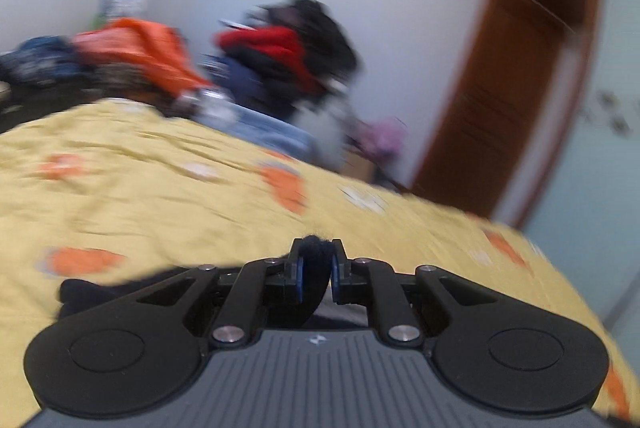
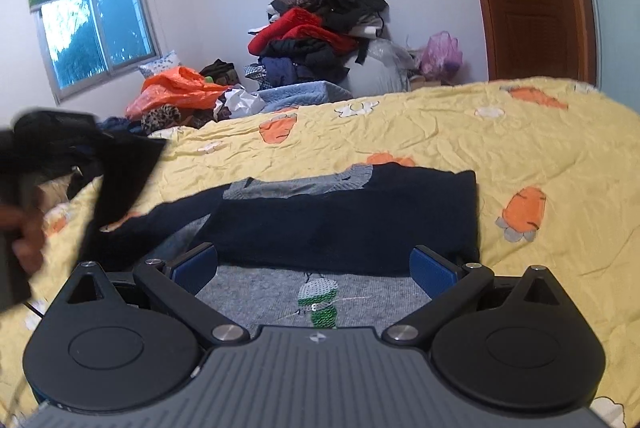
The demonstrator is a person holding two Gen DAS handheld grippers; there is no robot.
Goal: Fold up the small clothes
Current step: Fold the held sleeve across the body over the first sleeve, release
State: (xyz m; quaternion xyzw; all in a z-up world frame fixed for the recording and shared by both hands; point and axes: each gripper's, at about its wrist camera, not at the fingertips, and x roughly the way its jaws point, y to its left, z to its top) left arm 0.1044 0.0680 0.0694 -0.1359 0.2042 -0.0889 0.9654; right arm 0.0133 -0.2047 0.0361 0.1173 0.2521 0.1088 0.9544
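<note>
Folding a small sweater on the bed

I see the sweater (image 2: 340, 224) lying on the yellow bedspread (image 2: 540, 148), navy sleeve folded across its grey front with a green knitted figure. My left claw (image 1: 316, 268) pinches dark knit fabric, lifting a sleeve. My right claw (image 2: 314, 264) hovers wide above the grey front.

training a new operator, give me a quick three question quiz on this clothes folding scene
1. True or false: the left gripper is shut on dark navy knit fabric.
2. The right gripper is: A) open above the small navy and grey knit sweater; B) shut on it; C) out of view.
3. What does the sweater lie on?

Key: 1 true. 2 A. 3 the yellow carrot-print bedsheet.
</note>
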